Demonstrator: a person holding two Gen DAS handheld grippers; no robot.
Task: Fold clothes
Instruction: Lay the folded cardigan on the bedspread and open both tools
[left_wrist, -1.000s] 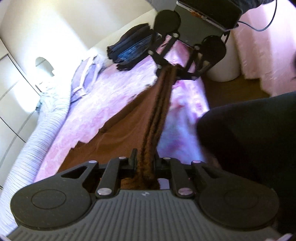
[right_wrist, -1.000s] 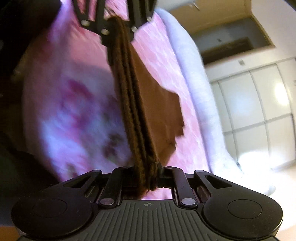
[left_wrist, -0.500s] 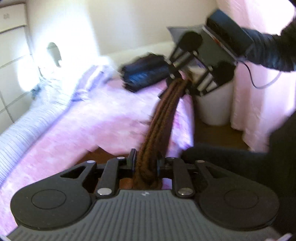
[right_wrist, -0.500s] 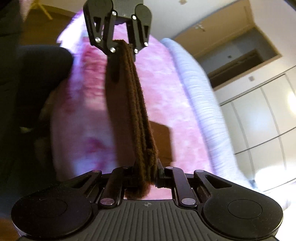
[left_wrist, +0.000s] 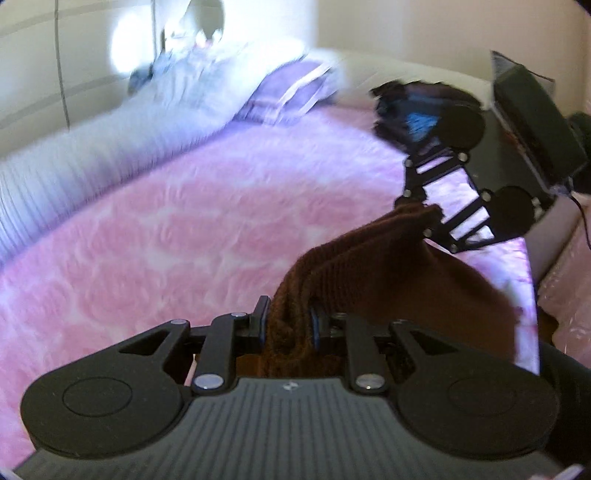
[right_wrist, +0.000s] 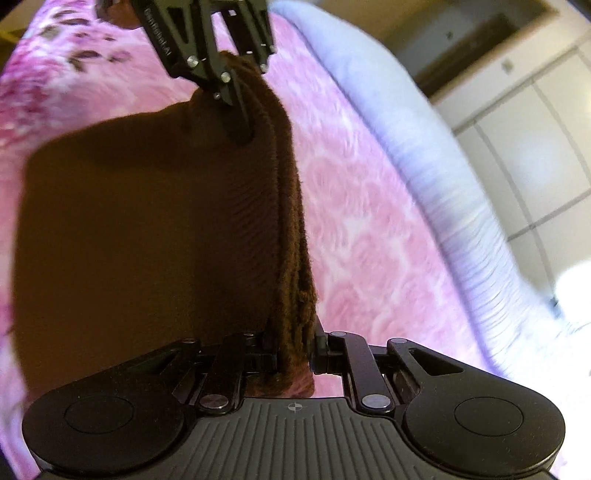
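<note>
A brown knitted garment (left_wrist: 388, 266) is stretched between my two grippers above a pink bed cover (left_wrist: 184, 221). My left gripper (left_wrist: 286, 321) is shut on one end of its folded edge. My right gripper (right_wrist: 295, 347) is shut on the other end, and the brown garment (right_wrist: 147, 229) hangs down to the left in that view. The right gripper also shows in the left wrist view (left_wrist: 421, 218), and the left gripper shows in the right wrist view (right_wrist: 236, 85), each pinching the cloth.
A pile of dark folded clothes (left_wrist: 410, 110) lies at the far end of the bed. A purple pillow (left_wrist: 291, 88) and a pale striped duvet (left_wrist: 92, 147) run along the bed's far side. White cupboard doors (right_wrist: 535, 129) stand beyond.
Both grippers have swung the garment over the bed. Its hanging part now falls to one side, and the left wrist view has turned toward the pillow and duvet.
</note>
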